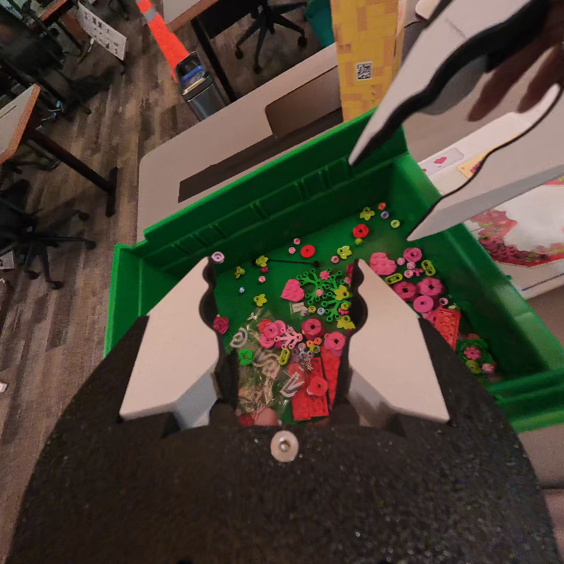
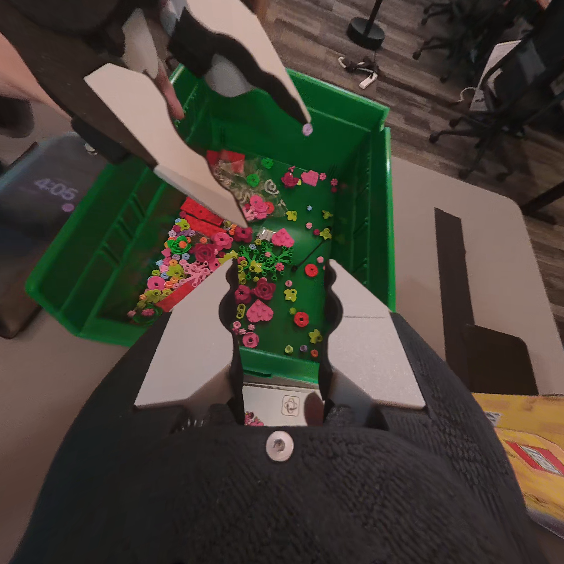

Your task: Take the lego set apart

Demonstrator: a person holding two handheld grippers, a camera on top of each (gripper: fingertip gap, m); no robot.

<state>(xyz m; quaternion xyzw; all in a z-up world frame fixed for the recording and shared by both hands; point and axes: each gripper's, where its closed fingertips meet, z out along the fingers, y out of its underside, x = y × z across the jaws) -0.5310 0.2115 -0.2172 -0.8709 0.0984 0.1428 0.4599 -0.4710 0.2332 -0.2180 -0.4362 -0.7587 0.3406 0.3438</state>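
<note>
A green bin [image 1: 274,195] [image 2: 387,213] holds several loose lego flower pieces: pink hearts [image 1: 292,290], a green leaf piece [image 1: 320,283] [image 2: 265,259], red plates [image 1: 317,393] and a clear plastic bag [image 1: 262,372]. My left gripper [image 1: 283,262] [image 2: 277,174] is open above the bin. A small lilac round stud [image 1: 217,257] [image 2: 307,129] sits right at the tip of one of its fingers; I cannot tell if it touches. My right gripper [image 2: 281,263] [image 1: 380,200] is open and empty, above the bin's opposite end.
The bin stands on a white table [image 1: 213,143]. A yellow box [image 1: 363,61] [image 2: 534,442] and a white printed booklet [image 1: 518,238] lie beside it. A dark device with a lit screen [image 2: 52,195] is at the bin's other side. A metal waste bin [image 1: 198,88] and office chairs stand on the floor.
</note>
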